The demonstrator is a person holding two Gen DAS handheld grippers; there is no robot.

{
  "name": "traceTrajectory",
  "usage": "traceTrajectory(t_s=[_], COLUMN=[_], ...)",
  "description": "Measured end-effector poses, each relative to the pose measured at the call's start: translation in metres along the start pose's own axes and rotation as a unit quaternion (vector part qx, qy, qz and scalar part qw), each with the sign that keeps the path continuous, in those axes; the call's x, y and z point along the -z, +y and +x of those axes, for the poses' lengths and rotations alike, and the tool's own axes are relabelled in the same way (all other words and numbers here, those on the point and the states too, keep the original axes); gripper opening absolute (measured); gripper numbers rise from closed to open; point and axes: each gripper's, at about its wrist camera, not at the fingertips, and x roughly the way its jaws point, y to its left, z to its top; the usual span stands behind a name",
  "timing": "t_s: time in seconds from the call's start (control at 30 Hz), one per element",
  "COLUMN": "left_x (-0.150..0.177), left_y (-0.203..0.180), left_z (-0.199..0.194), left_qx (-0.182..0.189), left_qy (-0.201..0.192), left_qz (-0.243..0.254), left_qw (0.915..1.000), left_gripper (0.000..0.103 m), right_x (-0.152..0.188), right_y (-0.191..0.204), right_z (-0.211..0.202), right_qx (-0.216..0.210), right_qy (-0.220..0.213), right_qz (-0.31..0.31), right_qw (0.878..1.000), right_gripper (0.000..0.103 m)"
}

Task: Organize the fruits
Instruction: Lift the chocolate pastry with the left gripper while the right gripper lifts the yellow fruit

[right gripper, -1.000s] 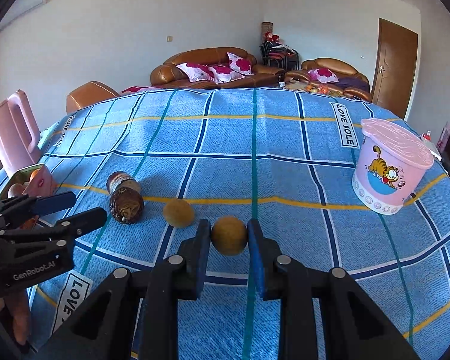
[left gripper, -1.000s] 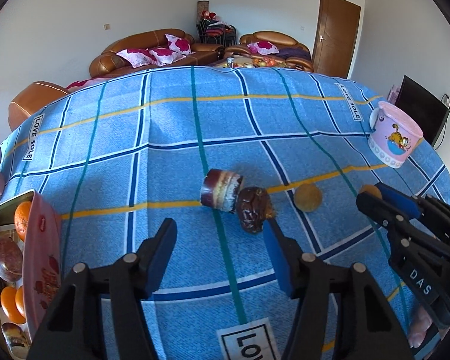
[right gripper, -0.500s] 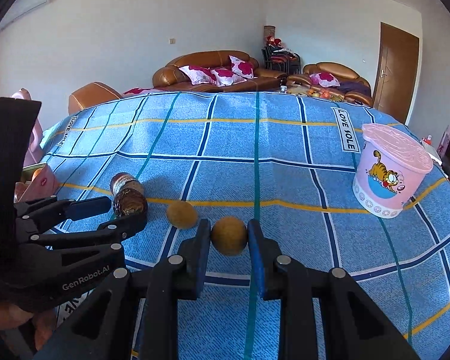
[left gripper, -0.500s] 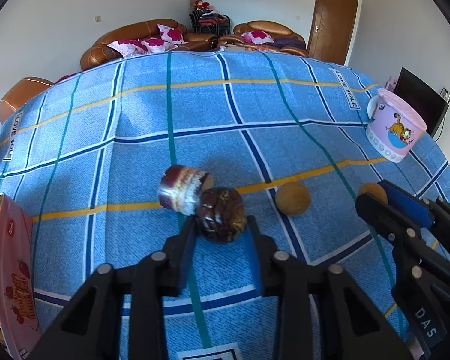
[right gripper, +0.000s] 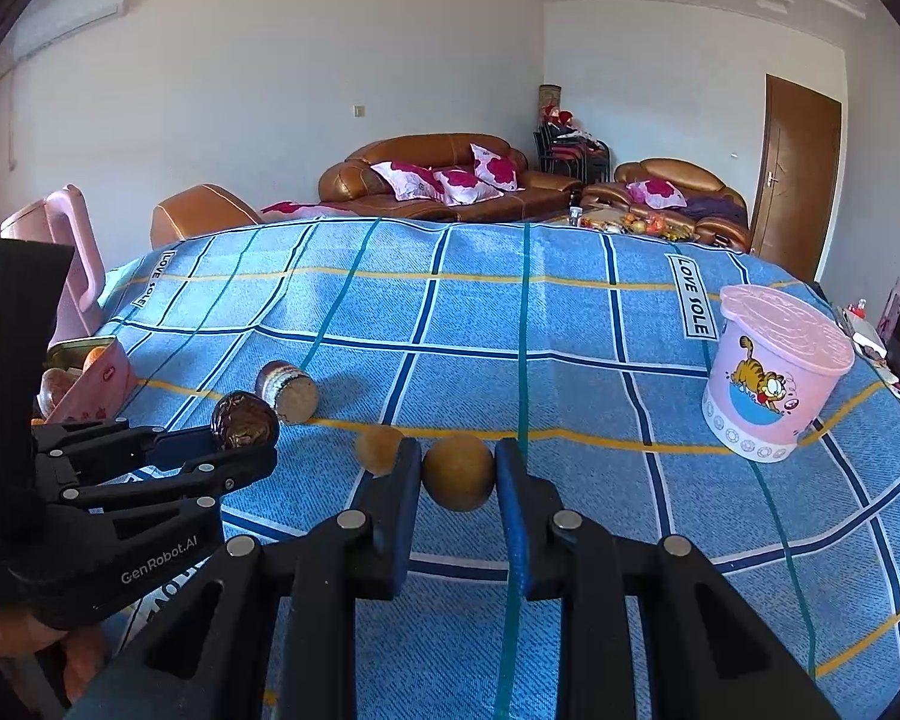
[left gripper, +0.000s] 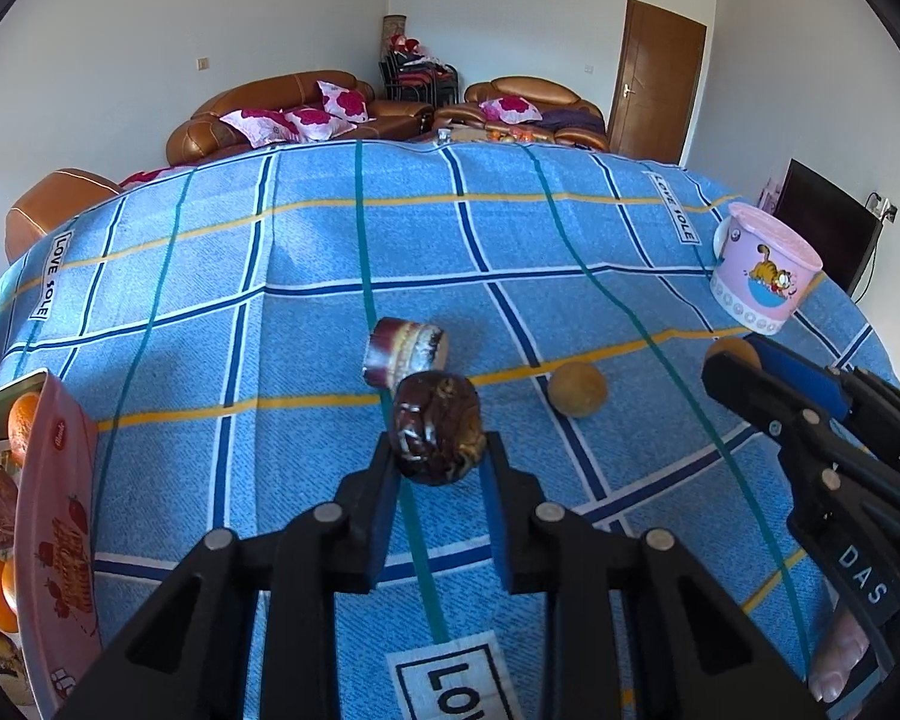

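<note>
My left gripper (left gripper: 437, 450) is shut on a dark brown wrinkled fruit (left gripper: 437, 437), held just above the blue checked cloth (left gripper: 306, 252); the same fruit (right gripper: 244, 420) shows in the right wrist view. Behind it lies a brown-and-cream striped fruit (left gripper: 405, 351) on its side. My right gripper (right gripper: 457, 468) is shut on a round tan fruit (right gripper: 457, 471). A second tan fruit (left gripper: 577, 389) rests on the cloth between the two grippers. At the left edge stands a pink tin box (left gripper: 54, 516) with oranges (left gripper: 23, 423) and other fruits inside.
A lidded pink cartoon bucket (right gripper: 774, 372) stands at the right of the cloth. A pink chair (right gripper: 72, 252) is beyond the left edge. Brown sofas (right gripper: 444, 177) and a wooden door (right gripper: 801, 174) lie behind the table.
My left gripper moved onto the dark brown fruit and shut on it; it was open a second ago. The right gripper kept its hold on the tan fruit.
</note>
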Motion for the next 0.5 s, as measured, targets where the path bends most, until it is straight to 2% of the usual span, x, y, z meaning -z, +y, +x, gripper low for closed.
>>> traceTrajectory(t_s=[0.5], left_x=[0.005], left_y=[-0.003], left_z=[-0.022], left_qx=[-0.016], left_qy=[-0.051], left_qz=[0.012], left_qw=[0.9985], left_gripper=[0.028], right_x=[0.001], right_y=[0.001], right_z=[-0.009], right_qx=[-0.015], right_qy=[-0.035], right_qz=[-0.004], right_qw=[0.999], right_gripper=[0.027])
